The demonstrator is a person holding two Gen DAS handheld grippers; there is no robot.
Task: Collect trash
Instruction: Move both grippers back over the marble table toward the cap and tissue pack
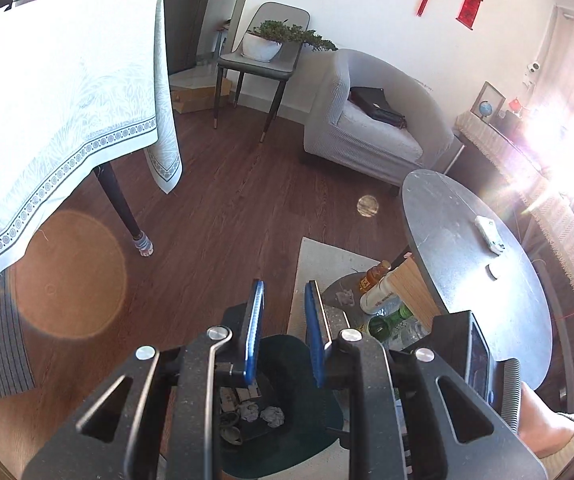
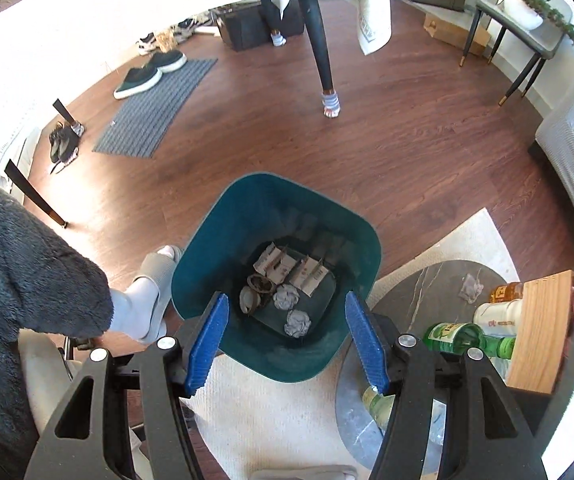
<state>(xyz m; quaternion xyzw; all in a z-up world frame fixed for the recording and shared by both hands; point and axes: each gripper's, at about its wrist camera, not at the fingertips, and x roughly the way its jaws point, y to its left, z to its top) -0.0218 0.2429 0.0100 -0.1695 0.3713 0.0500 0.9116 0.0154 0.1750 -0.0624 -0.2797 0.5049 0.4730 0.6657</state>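
Note:
A dark teal trash bin point(image 2: 329, 216) stands on the floor below both grippers. It holds crumpled paper balls point(image 2: 297, 322), small cartons point(image 2: 307, 274) and brown scraps. My right gripper point(image 2: 287, 310) is open and empty, right above the bin's near rim. My left gripper point(image 1: 284, 292) is open with a narrow gap, empty, higher up; the bin point(image 1: 307, 400) shows under it. A crumpled tissue point(image 2: 471, 287) lies on the low dark marble table point(image 2: 419, 296), with a green bottle point(image 2: 457, 336), a white bottle point(image 2: 495, 318) and an amber bottle point(image 2: 507, 291) beside it.
A grey round table point(image 1: 483, 280) carries a white remote point(image 1: 489, 234). A wooden box point(image 2: 537, 332) stands by the bottles. A tablecloth-covered table point(image 1: 47, 120), grey sofa point(image 1: 371, 120), chair with plant point(image 1: 267, 46), doormat with shoes point(image 2: 155, 108) and a cream rug point(image 2: 271, 412) surround the wood floor. The person's foot point(image 2: 149, 300) is beside the bin.

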